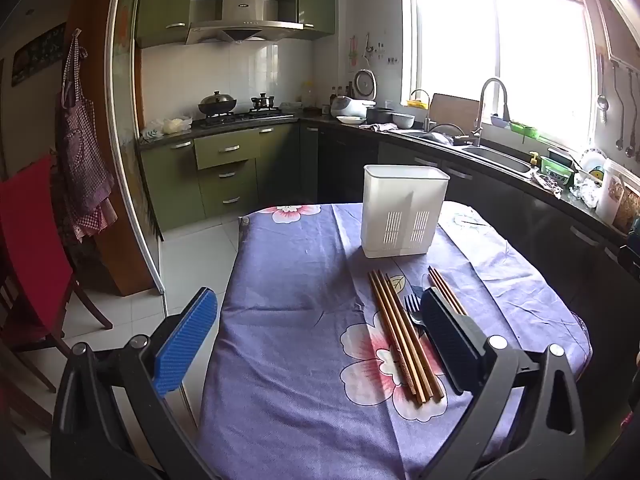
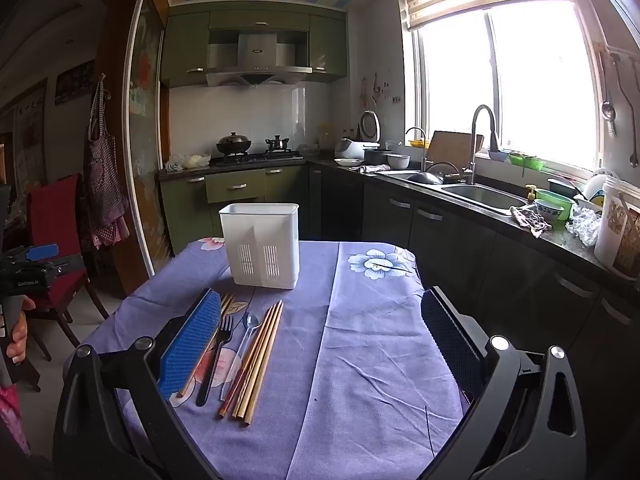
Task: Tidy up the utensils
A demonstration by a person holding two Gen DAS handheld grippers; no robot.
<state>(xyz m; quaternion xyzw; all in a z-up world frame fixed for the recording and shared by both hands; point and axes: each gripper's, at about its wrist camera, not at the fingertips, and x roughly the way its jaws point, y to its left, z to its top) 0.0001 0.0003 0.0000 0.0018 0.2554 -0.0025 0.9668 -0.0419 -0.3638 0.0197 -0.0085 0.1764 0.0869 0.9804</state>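
Note:
A white slotted utensil holder stands upright at the far end of the table, which wears a purple flowered cloth. In front of the holder lie several brown chopsticks, a dark fork and a clear spoon. Further chopsticks are partly hidden behind a pad. My left gripper hovers open above the cloth, left of the utensils. My right gripper is open too, to the right of them. Nothing is held.
A red chair stands left of the table. A dark counter with a sink runs along the right under the window. Green cabinets and a stove are at the back. A hand holds the left gripper.

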